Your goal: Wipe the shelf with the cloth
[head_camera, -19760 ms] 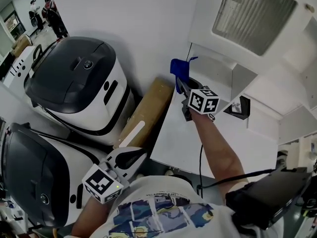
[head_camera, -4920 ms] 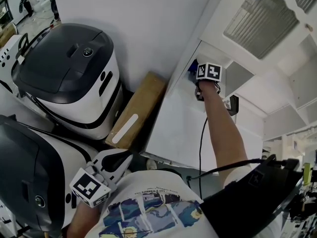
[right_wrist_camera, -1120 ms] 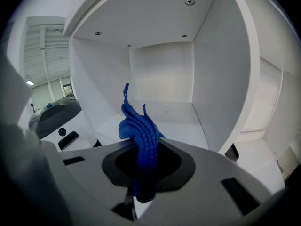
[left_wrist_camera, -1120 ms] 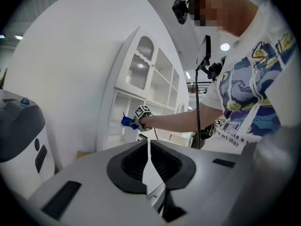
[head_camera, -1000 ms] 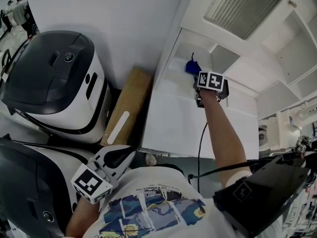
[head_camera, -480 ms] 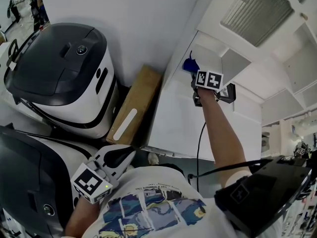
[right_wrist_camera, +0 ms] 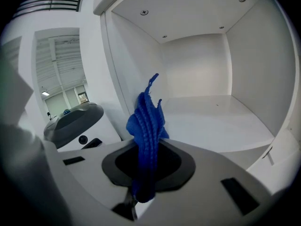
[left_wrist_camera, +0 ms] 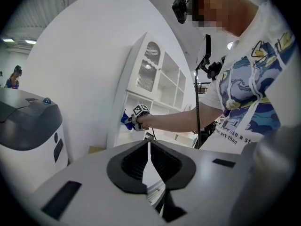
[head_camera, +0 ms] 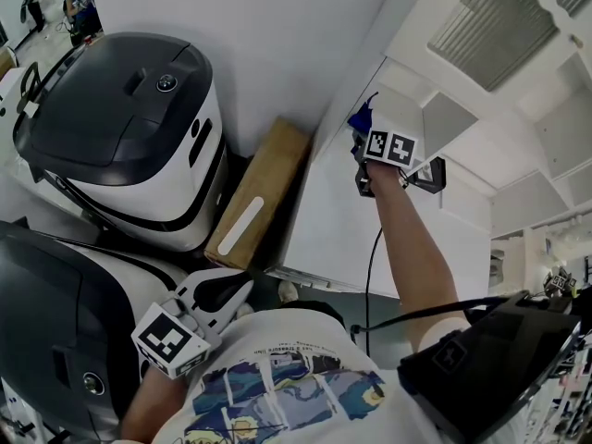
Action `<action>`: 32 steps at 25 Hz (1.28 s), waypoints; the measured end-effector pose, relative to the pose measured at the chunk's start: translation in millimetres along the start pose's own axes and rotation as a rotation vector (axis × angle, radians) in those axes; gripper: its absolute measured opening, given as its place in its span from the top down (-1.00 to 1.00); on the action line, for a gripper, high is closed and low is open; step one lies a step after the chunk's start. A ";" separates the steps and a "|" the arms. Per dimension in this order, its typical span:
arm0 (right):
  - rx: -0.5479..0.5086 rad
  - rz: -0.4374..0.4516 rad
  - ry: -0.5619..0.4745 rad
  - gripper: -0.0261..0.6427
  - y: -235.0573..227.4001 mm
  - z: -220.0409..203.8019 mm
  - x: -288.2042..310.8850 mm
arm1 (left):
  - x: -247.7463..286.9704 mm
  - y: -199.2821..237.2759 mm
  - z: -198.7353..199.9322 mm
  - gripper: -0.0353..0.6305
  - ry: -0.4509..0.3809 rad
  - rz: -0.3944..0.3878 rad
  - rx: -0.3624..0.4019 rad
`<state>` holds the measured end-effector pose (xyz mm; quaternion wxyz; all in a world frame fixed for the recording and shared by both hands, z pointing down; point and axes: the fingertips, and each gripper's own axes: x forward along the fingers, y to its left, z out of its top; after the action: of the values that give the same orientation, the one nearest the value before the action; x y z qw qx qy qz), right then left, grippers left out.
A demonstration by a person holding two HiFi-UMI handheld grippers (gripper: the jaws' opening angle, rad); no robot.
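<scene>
Right arm stretched out to the shelf [right_wrist_camera: 211, 121], cloth [right_wrist_camera: 146, 119] in its hand-held gripper [head_camera: 357, 139]
That gripper's jaws are clamped on the blue cloth at the mouth of the shelf bay, near its left wall; the left hand-held gripper [head_camera: 242, 293] sits low by the torso, jaws together, empty. The white cabinet stands against a white wall, with a brown board [head_camera: 259, 206] and two black-topped machines [head_camera: 129, 128] to its left. The cloth runs lengthwise along the jaws, its free end pointing into the bay
</scene>
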<state>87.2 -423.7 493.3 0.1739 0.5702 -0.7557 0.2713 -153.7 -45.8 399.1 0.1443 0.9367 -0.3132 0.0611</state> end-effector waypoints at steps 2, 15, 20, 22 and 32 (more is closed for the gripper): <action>-0.001 0.016 0.003 0.72 5.1 -2.8 -1.6 | -3.1 -1.7 -2.2 0.81 0.002 -0.002 -0.001; 0.039 0.095 -0.019 0.72 30.7 -51.2 -54.3 | -18.4 -22.6 -17.0 0.81 0.009 -0.063 0.002; 0.056 0.121 -0.027 0.72 35.2 -91.8 -103.0 | -12.9 -35.1 -25.7 0.81 0.022 -0.116 0.010; 0.061 0.144 -0.024 0.72 41.7 -112.1 -126.0 | -8.3 -43.4 -24.8 0.81 0.027 -0.131 0.017; 0.056 0.223 -0.048 0.72 54.1 -211.3 -254.8 | 34.9 -107.6 -23.1 0.81 0.074 -0.230 0.064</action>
<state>99.4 -88.6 503.5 0.1088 0.4936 -0.8104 0.2962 -61.5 23.5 403.3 0.1320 0.9676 -0.1960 0.0887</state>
